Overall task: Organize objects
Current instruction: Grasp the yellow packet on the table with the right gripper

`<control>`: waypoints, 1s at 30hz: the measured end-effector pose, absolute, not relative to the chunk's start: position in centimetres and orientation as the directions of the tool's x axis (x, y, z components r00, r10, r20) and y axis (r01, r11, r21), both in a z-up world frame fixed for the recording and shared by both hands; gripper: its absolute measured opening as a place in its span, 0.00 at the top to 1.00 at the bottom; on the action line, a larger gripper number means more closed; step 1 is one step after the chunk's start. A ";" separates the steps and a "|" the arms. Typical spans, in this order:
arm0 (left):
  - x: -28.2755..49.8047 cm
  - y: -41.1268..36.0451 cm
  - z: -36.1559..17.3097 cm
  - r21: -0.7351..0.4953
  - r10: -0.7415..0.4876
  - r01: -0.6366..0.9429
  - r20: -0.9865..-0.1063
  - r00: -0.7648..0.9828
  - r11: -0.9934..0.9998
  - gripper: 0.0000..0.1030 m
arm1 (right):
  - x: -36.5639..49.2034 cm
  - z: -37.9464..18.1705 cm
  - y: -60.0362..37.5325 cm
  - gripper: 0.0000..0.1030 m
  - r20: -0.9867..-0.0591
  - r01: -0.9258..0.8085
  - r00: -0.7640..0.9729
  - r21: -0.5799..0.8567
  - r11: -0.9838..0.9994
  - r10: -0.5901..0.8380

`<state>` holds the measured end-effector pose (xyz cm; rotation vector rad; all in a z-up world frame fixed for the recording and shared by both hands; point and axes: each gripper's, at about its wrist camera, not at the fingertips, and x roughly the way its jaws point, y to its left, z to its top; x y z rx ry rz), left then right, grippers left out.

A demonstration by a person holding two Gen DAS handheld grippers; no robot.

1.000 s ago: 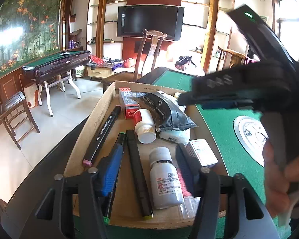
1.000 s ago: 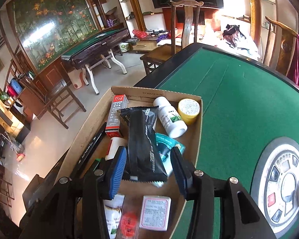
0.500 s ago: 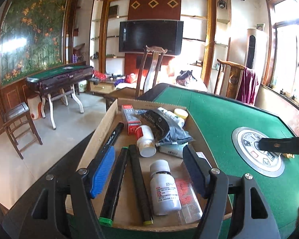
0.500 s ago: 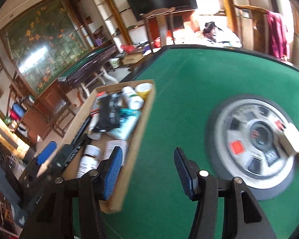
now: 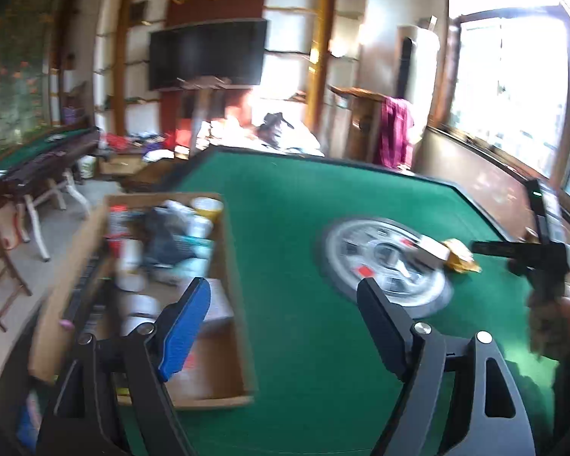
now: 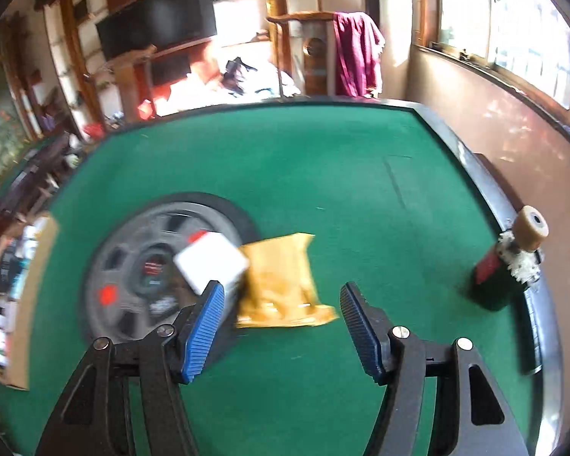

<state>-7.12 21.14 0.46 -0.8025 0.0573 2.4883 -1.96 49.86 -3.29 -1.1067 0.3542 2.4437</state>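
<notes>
A cardboard box (image 5: 231, 266) at the table's left edge holds several bottles, markers and packets; it also shows in the right wrist view (image 6: 41, 243). A white box (image 6: 209, 262) and a yellow packet (image 6: 281, 277) lie by the grey centre disc (image 6: 133, 266). They also show in the left wrist view, the white box (image 5: 431, 249) and the packet (image 5: 459, 258). My right gripper (image 6: 281, 323) is open and empty, just in front of the packet. My left gripper (image 5: 283, 323) is open and empty over the green felt, right of the cardboard box.
The green felt table (image 6: 323, 174) has a raised black rim. A dark green object with a tan roller on top (image 6: 513, 262) stands near the right rim. Chairs and a second table (image 5: 38, 159) stand beyond.
Both grippers have swung right, away from the cardboard box. My right gripper released the black packet into the box and now faces the yellow packet. Both views are motion-blurred.
</notes>
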 end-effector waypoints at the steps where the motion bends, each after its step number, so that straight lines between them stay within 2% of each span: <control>1: -7.3 22.6 0.0 -0.138 0.491 -0.514 -0.575 -0.654 -0.847 0.23 | -2.3 -3.8 50.8 0.34 -0.766 -0.500 -0.577 0.059 -0.864 0.282; 5: -8.2 26.5 -2.1 -0.150 0.489 -0.519 -0.622 -0.612 -0.841 0.24 | -2.9 -4.0 54.1 0.34 -0.758 -0.521 -0.630 0.253 -0.815 0.167; 7: -8.3 26.8 -3.0 -0.153 0.487 -0.514 -0.620 -0.615 -0.844 0.24 | -4.2 -3.9 54.8 0.34 -0.769 -0.547 -0.608 0.226 -0.806 0.197; 10: -8.7 26.4 -3.6 -0.141 0.476 -0.509 -0.622 -0.622 -0.849 0.24 | -6.1 -4.6 54.9 0.34 -0.793 -0.521 -0.593 0.247 -0.817 0.139; 13: -8.9 25.9 -3.8 -0.153 0.484 -0.511 -0.624 -0.614 -0.846 0.24 | -7.5 -5.6 54.1 0.34 -0.825 -0.529 -0.536 0.165 -0.832 0.177; 17: -8.6 26.1 -3.7 -0.137 0.485 -0.523 -0.620 -0.617 -0.841 0.24 | -7.0 -5.9 53.9 0.34 -0.820 -0.515 -0.551 0.187 -0.837 0.156; 23: -8.4 26.4 -3.5 -0.128 0.486 -0.532 -0.619 -0.617 -0.837 0.24 | -7.1 -5.8 52.7 0.34 -0.814 -0.464 -0.552 0.119 -0.878 0.182; 30: -8.7 26.4 -3.9 -0.136 0.487 -0.532 -0.632 -0.603 -0.836 0.24 | -6.4 -5.7 52.6 0.34 -0.813 -0.436 -0.564 0.145 -0.888 0.144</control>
